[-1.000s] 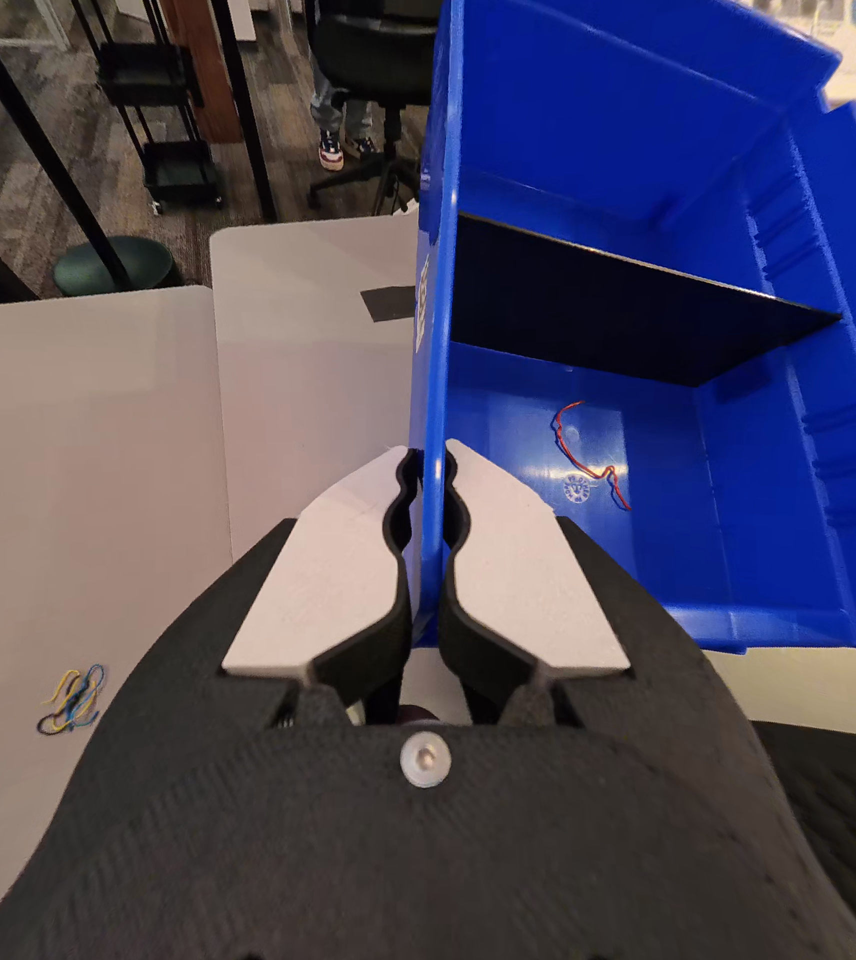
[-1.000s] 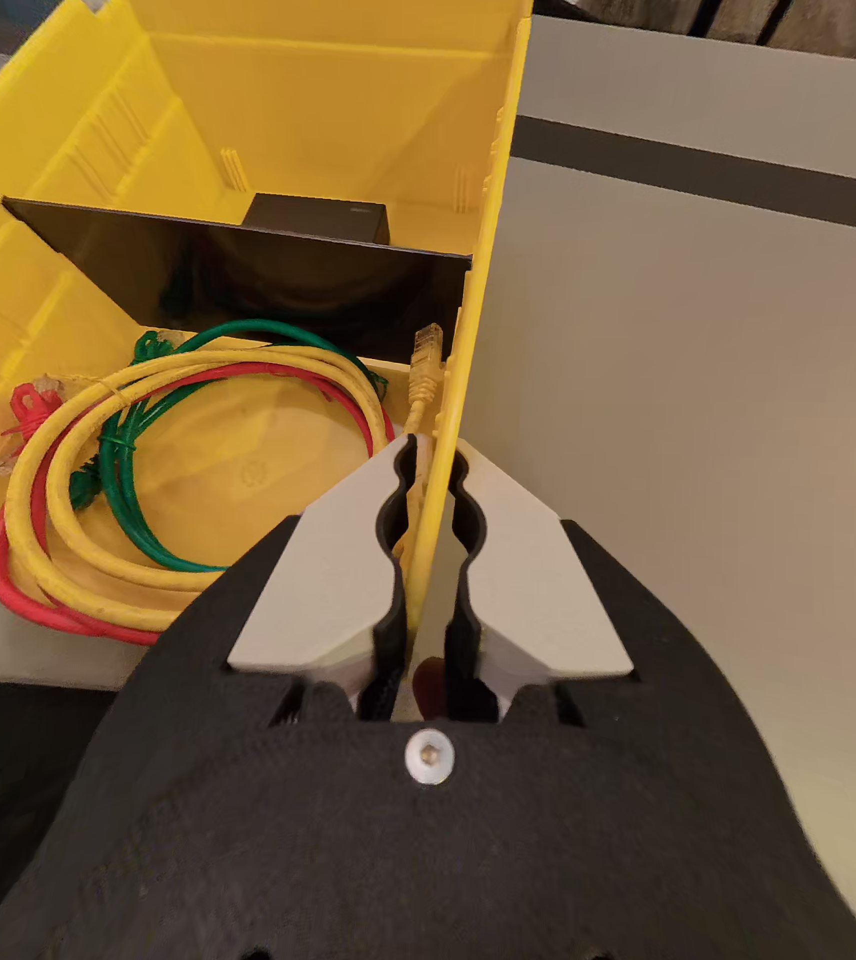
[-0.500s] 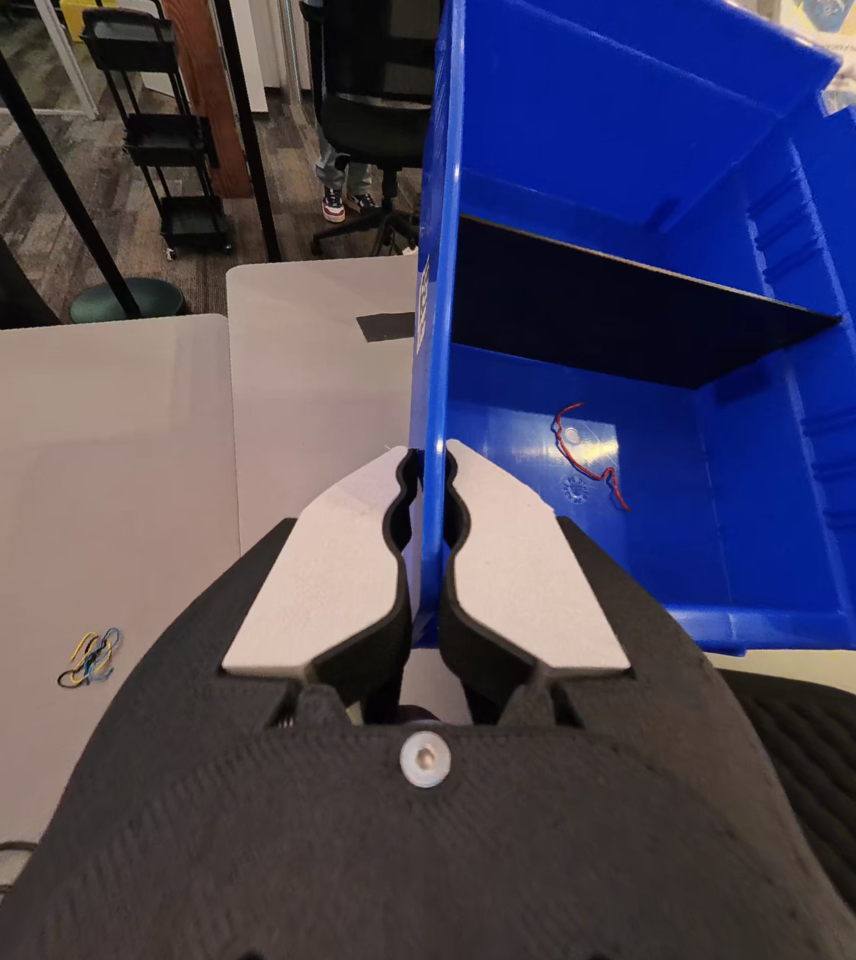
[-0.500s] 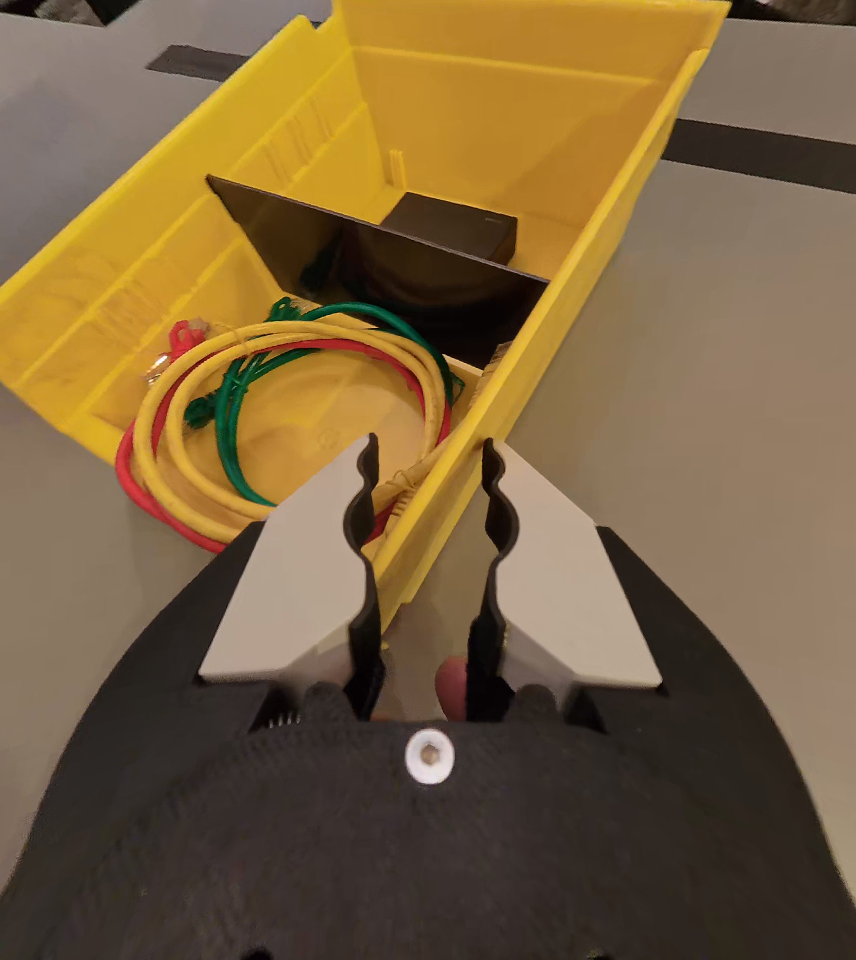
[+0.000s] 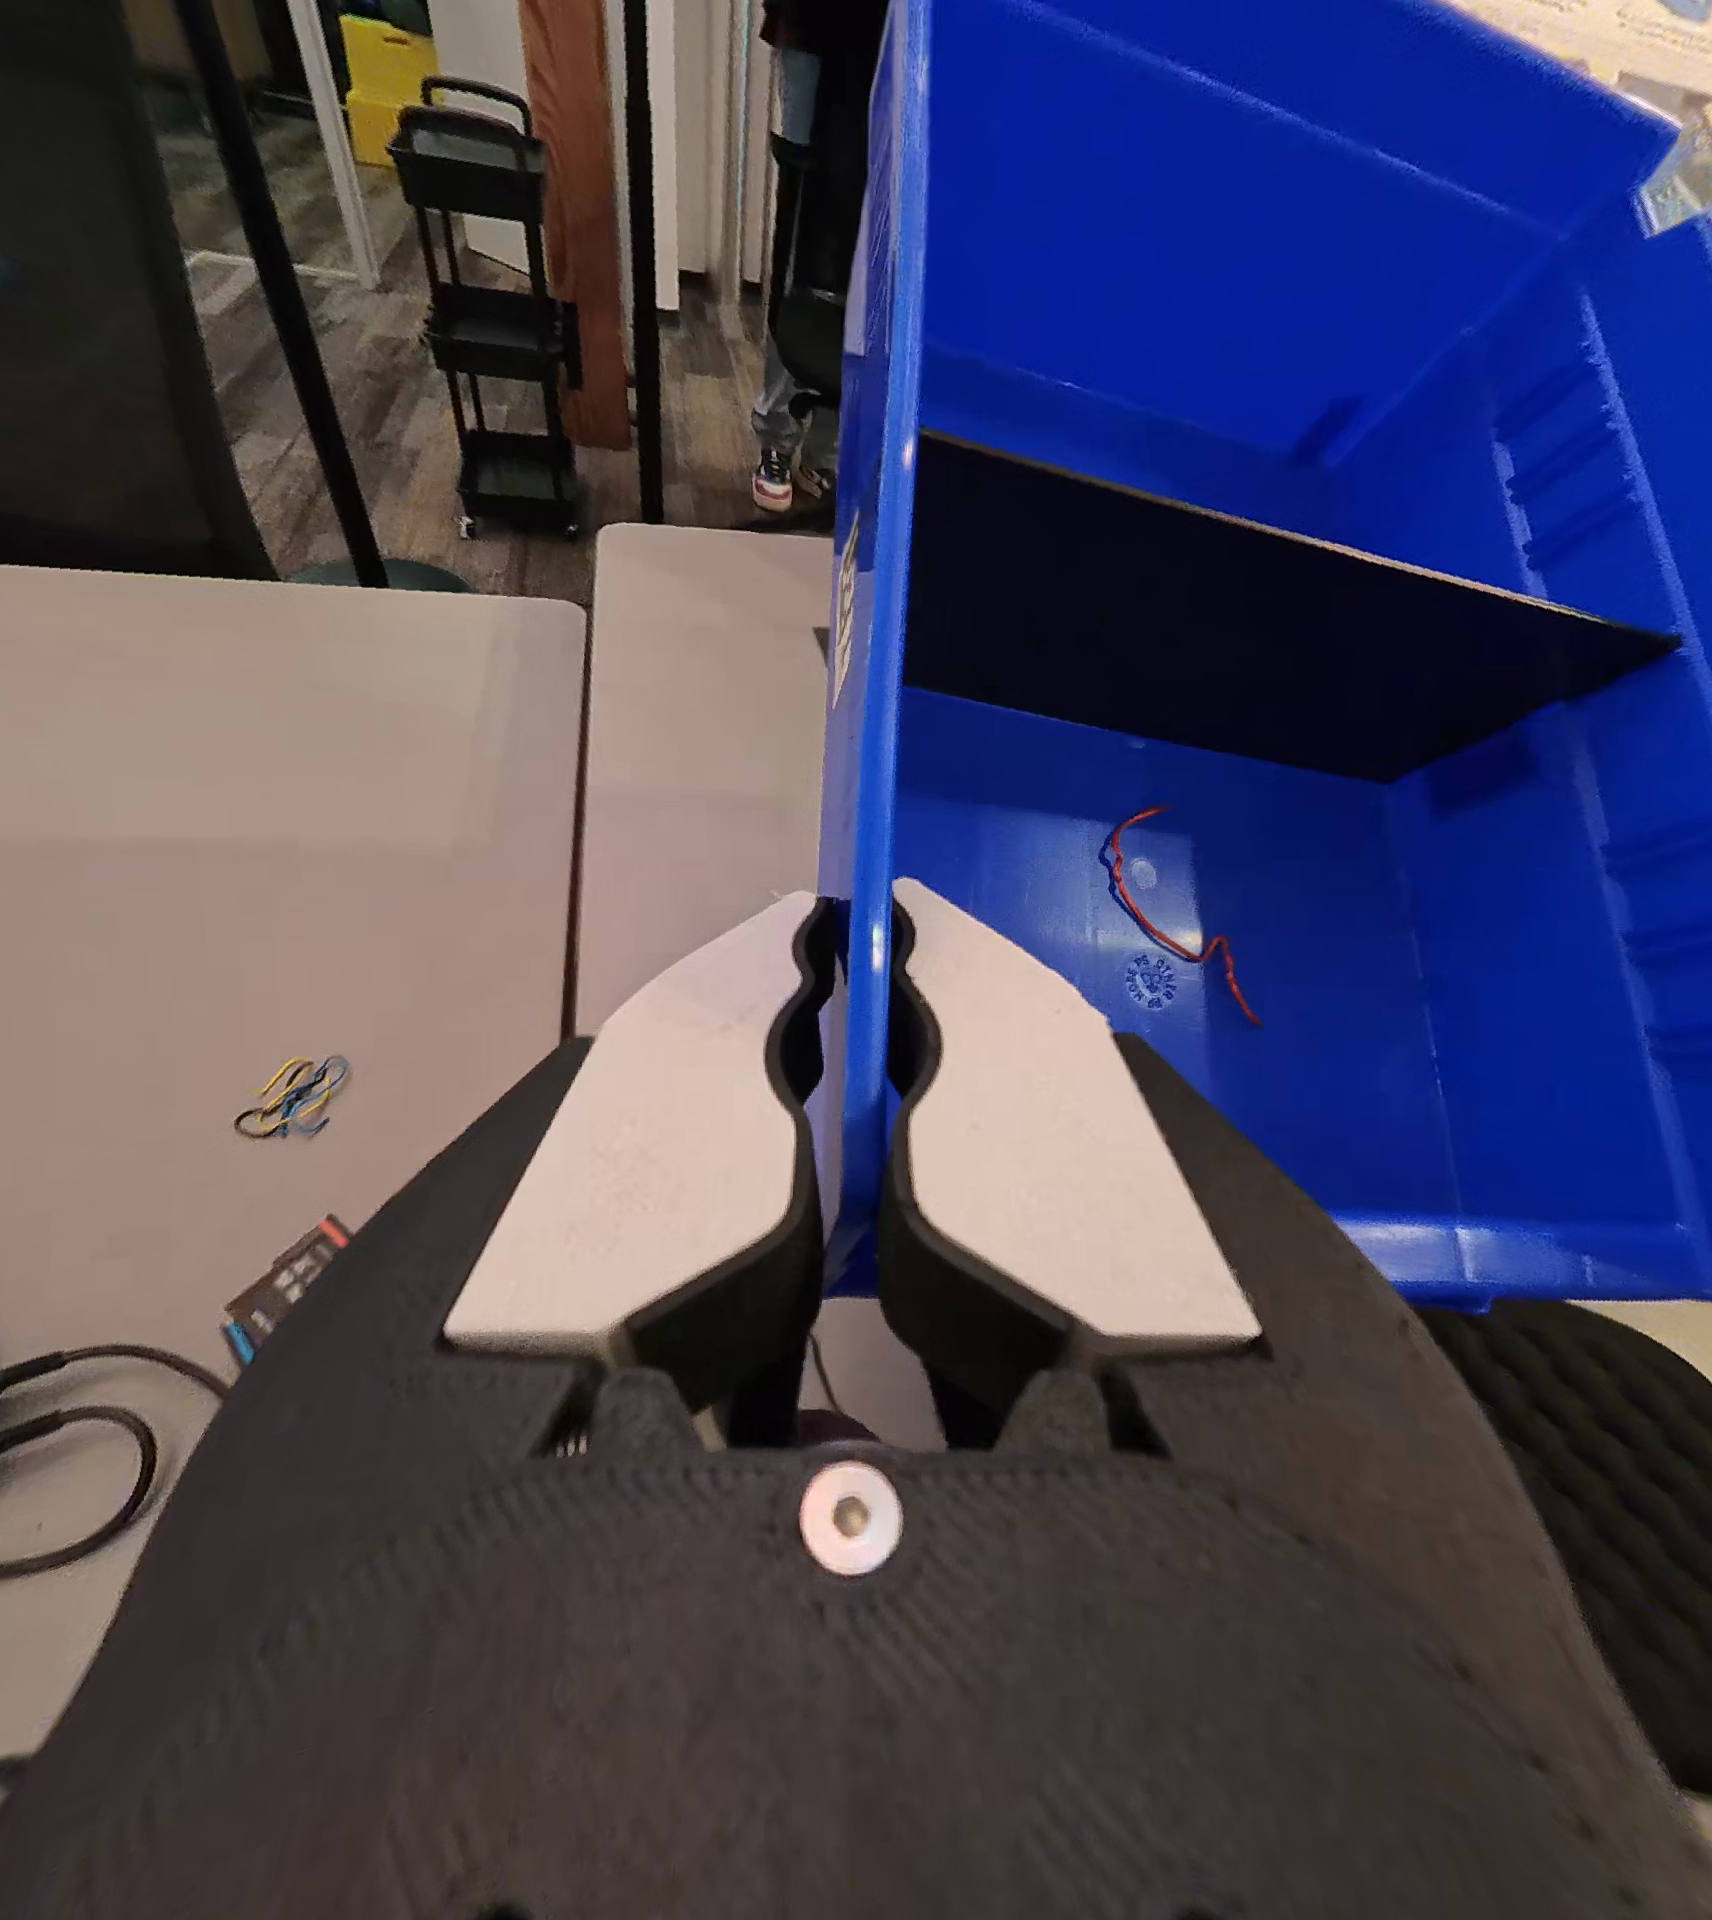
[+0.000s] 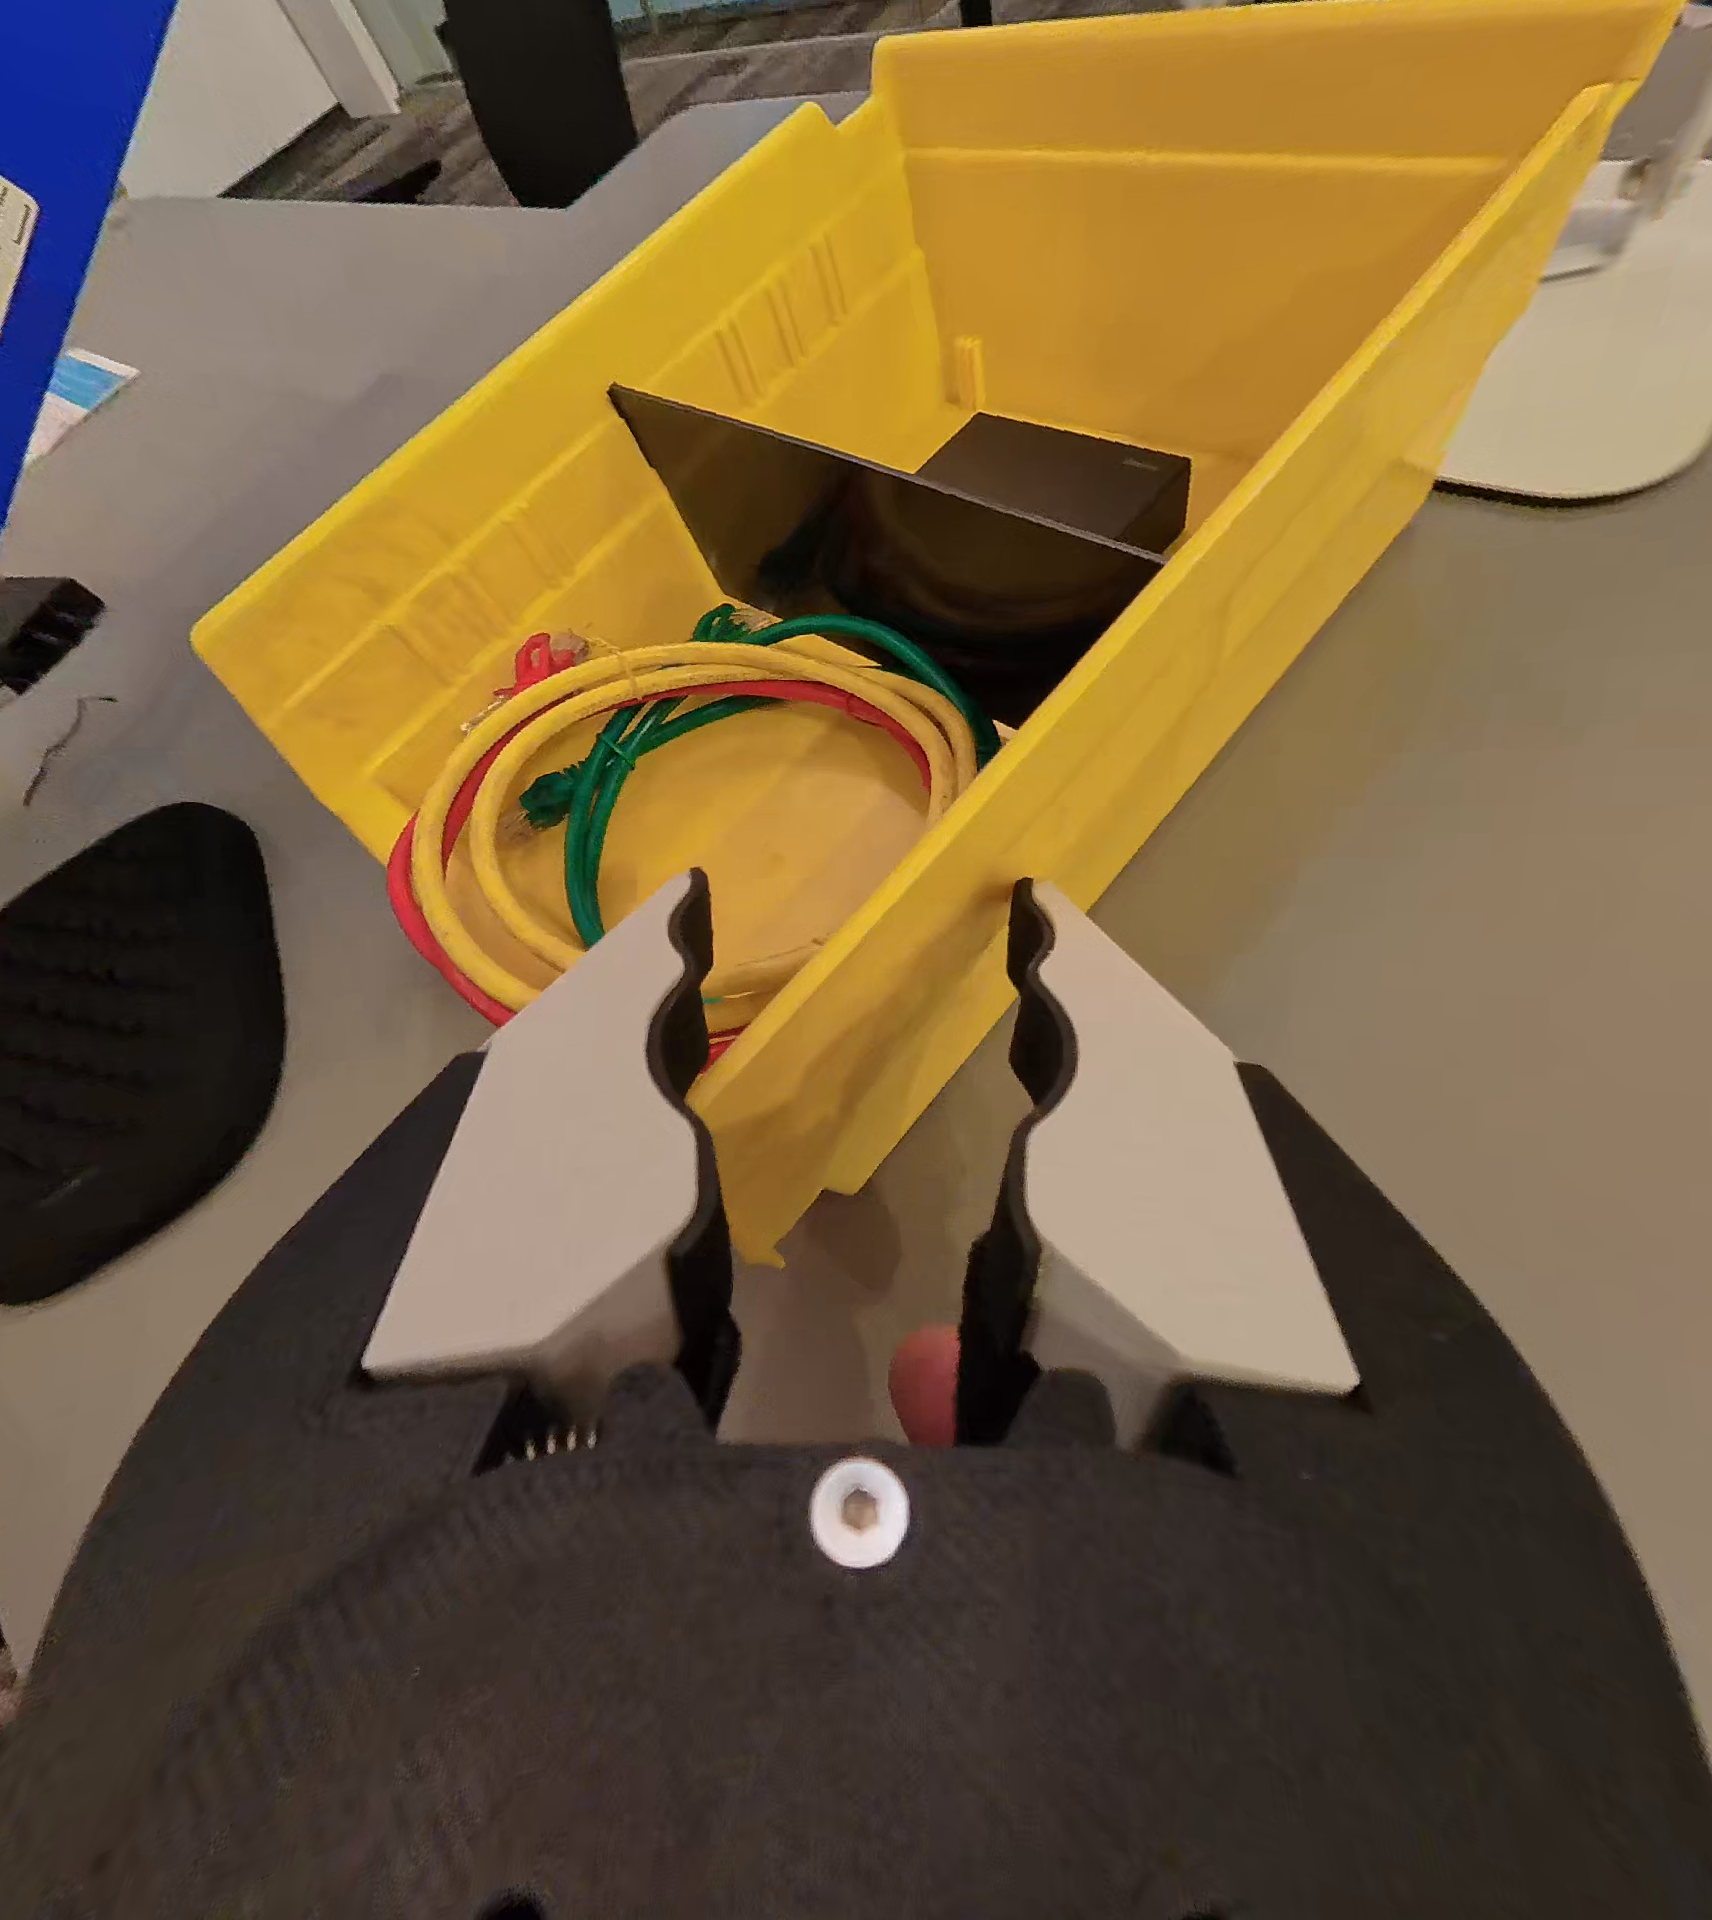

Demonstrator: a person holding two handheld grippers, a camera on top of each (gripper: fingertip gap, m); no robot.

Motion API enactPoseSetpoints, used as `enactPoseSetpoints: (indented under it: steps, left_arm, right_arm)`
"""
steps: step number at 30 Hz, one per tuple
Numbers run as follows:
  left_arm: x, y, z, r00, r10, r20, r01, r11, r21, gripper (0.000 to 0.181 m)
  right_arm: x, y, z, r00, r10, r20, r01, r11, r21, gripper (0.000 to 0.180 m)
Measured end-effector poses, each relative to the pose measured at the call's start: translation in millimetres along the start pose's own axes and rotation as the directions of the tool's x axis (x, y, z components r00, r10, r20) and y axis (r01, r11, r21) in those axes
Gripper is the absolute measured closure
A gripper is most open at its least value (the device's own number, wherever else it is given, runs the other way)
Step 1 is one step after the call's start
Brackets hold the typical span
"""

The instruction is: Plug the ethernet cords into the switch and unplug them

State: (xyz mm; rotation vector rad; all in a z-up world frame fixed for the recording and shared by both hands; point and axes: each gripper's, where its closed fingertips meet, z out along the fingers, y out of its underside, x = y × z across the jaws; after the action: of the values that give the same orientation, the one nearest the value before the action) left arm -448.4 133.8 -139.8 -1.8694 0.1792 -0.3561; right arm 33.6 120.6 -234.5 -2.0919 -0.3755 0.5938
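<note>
- Left gripper (image 5: 862, 914): jaws clamped on the left side wall of the blue bin (image 5: 1454, 935); bin looks lifted and tilted over the pale surface (image 5: 208, 831).
- Blue bin has a black divider (image 5: 1247, 644); a thin red wire scrap (image 5: 1174, 914) lies on its floor.
- Small tangle of yellow and blue ties (image 5: 293, 1083) on the surface, left of the gripper.
- Right gripper (image 6: 857, 904): jaws apart, straddling the near corner of the yellow bin (image 6: 1195, 675); I can't tell if they touch it.
- Yellow bin sits on the grey surface (image 6: 1454, 935).
- Ethernet cords in its near compartment, coiled together: yellow cord (image 6: 686, 665), red cord (image 6: 416, 894), green cord (image 6: 603, 831).
- Black switch (image 6: 1060, 478) in the far compartment, behind the dark divider (image 6: 779, 488); no cord visibly plugged in.
- Black mesh pad (image 6: 93, 1049) on the surface, left of the yellow bin.
</note>
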Motion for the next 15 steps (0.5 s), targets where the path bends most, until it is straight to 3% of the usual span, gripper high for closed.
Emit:
enactPoseSetpoints:
  steps: [15]
  left_arm:
    - [-38.6,1.1,-42.7,0.996,-0.061,0.07,0.057,0.997,0.057,0.174]
  right_arm:
    - [-101.0,-23.2,94.2,0.978,0.058,0.199,-0.058,0.998,-0.006,0.114]
